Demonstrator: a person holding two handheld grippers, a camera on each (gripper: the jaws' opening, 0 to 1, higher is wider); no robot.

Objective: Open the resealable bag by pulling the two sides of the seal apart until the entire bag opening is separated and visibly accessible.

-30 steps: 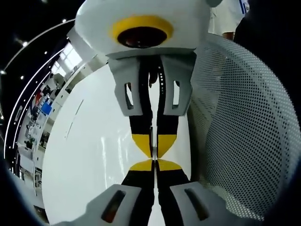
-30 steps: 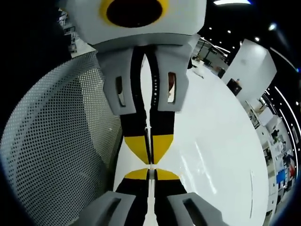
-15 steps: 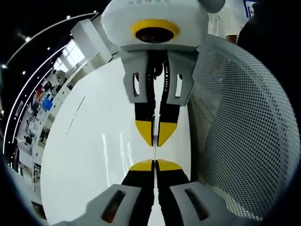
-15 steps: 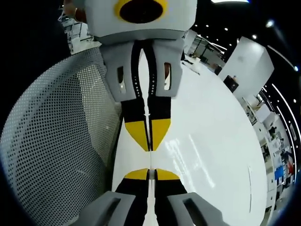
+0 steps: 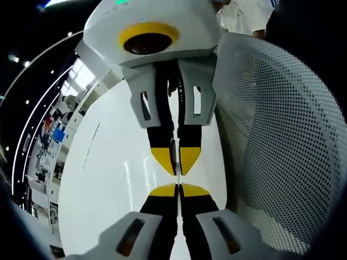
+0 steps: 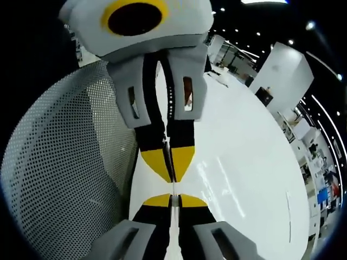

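White glossy table spreads across the left gripper view, with a blurred room of shelves and ceiling lights far off at its left edge. In the middle, the left gripper rises from the bottom, its yellow-tipped black jaws pressed flat together. Straight across from it the right gripper comes down from the top, jaws also closed, its tips just beside the left gripper's tips, almost touching. A thin pale sliver runs edge-on along the seam where the two pairs of jaws meet; I cannot tell if this is the bag's seal, and no more of the bag can be made out. To the right stands a white curved mesh wall full of small holes, close beside the grippers. Past its top edge is a person's white shirt.

In the right gripper view the mesh wall lies to the left. In the middle, the right gripper comes up from the bottom with jaws closed, and the left gripper faces it from above, tips nearly meeting. The table stretches to the right, with a white block far beyond it.
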